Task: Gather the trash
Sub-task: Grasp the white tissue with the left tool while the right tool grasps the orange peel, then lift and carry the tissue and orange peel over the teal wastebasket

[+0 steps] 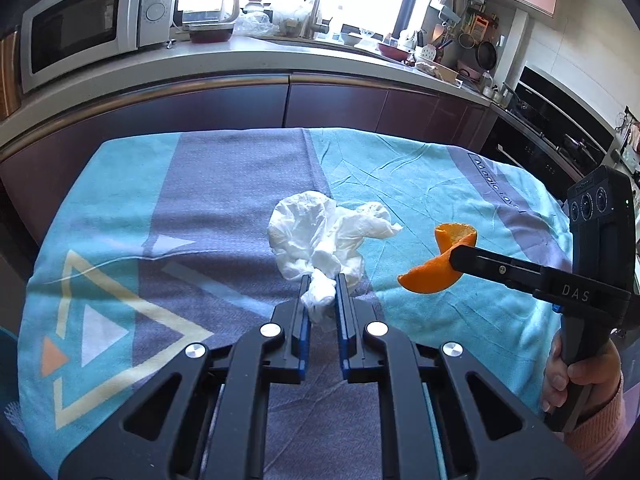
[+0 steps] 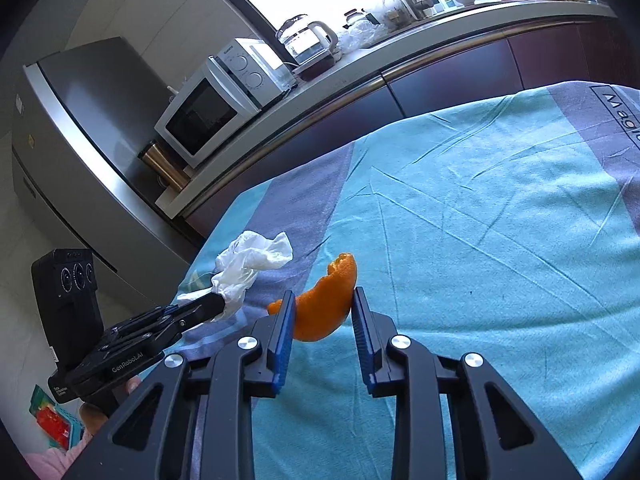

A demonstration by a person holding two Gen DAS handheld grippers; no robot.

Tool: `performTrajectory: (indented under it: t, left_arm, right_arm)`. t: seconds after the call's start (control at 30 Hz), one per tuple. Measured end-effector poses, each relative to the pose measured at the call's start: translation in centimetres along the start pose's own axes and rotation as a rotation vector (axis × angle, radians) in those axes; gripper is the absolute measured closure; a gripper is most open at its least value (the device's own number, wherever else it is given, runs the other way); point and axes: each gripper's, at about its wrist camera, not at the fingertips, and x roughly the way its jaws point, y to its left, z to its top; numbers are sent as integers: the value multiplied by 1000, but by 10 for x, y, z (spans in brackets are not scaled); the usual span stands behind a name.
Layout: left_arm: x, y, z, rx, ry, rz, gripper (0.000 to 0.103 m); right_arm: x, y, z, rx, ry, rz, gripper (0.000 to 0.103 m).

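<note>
A crumpled white tissue [image 1: 320, 236] hangs from my left gripper [image 1: 322, 282], whose blue pads pinch its lower end; it is lifted just above the table. From the right wrist view the same tissue [image 2: 250, 260] sticks out of the left gripper's tips [image 2: 218, 300]. A curved piece of orange peel [image 2: 324, 304] sits between my right gripper's pads, and the right gripper [image 2: 323, 300] is shut on it. The left wrist view shows the peel [image 1: 440, 264] held in the air at the end of the right gripper's fingers [image 1: 454, 258].
A teal and grey patterned cloth [image 1: 420, 184] covers the table. Behind it runs a kitchen counter [image 1: 280, 54] with a microwave [image 1: 80, 24], a kettle [image 1: 208, 4] and a sink. A fridge [image 2: 92, 140] stands at the left. A hand [image 1: 580, 376] grips the right handle.
</note>
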Motion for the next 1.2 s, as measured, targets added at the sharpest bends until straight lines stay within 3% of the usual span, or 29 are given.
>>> performTrajectory:
  t: [0.67,1.2]
  left_arm:
    - [-78,31,-39,-26,-76,76,92]
    - [-121,72,-73,-119,-97,131,92]
  right_arm:
    - [3,51,-19,-57,18,103,76]
    - [21,93,-36,-111,77,167,76]
